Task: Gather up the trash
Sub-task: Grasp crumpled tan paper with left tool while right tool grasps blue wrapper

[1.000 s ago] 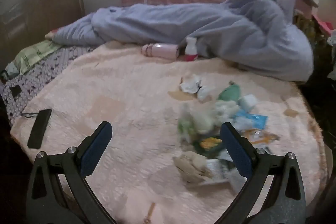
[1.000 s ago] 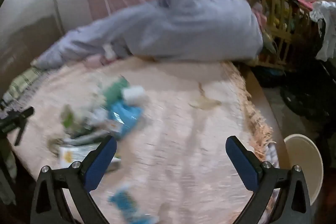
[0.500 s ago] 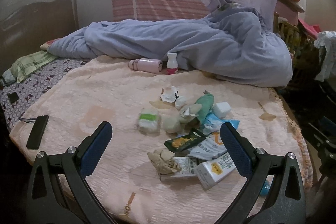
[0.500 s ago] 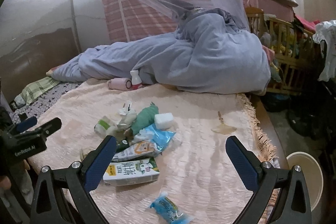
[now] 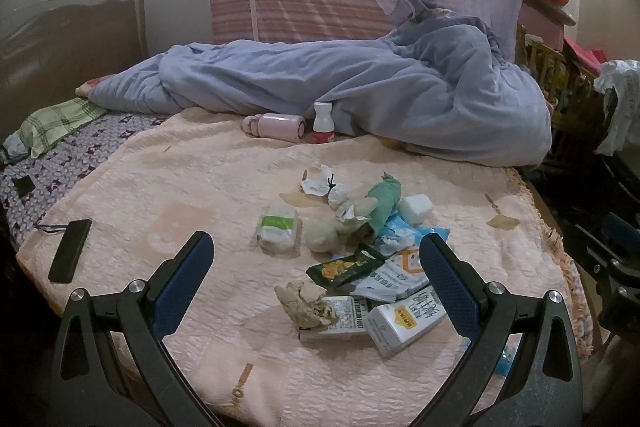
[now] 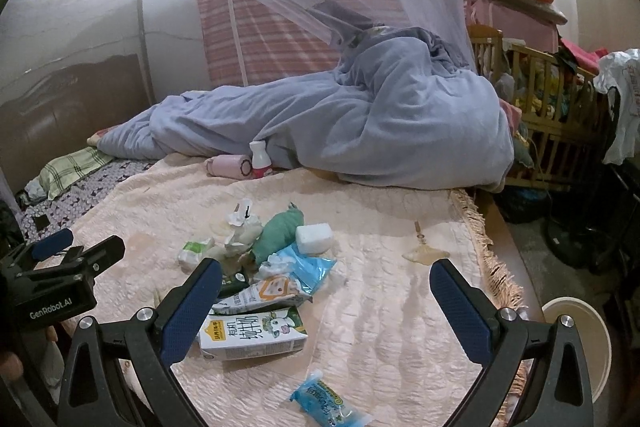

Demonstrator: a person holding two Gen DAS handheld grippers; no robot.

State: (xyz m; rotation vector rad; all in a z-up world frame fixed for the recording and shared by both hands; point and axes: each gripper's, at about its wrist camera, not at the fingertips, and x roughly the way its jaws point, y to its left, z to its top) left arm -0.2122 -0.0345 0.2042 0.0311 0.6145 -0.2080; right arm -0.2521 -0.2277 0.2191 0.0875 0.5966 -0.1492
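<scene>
A heap of trash lies on the peach bedspread (image 5: 168, 187): a milk carton (image 5: 404, 319) (image 6: 252, 335), a crumpled brown paper (image 5: 306, 303), a green snack wrapper (image 5: 344, 267), a tissue pack (image 5: 278, 227), a green cloth wad (image 6: 276, 235), a white block (image 6: 314, 237) and blue wrappers (image 6: 304, 267). A small blue packet (image 6: 328, 405) lies apart near the bed's front edge. My left gripper (image 5: 316, 267) hangs open above the near side of the heap. My right gripper (image 6: 326, 295) is open too, just right of the heap, holding nothing.
A grey-blue quilt (image 5: 360, 99) is bunched along the back, with a pink bottle (image 5: 276, 127) and a small white bottle (image 5: 323, 123) before it. A black phone (image 5: 70, 255) lies at the left. A cream bin (image 6: 580, 339) stands on the floor right of the bed, past a wooden crib (image 6: 552, 131).
Both views have steadied after fast motion and pulled back a little from the bed. The trash heap sits as it did half a second ago; both grippers stay open.
</scene>
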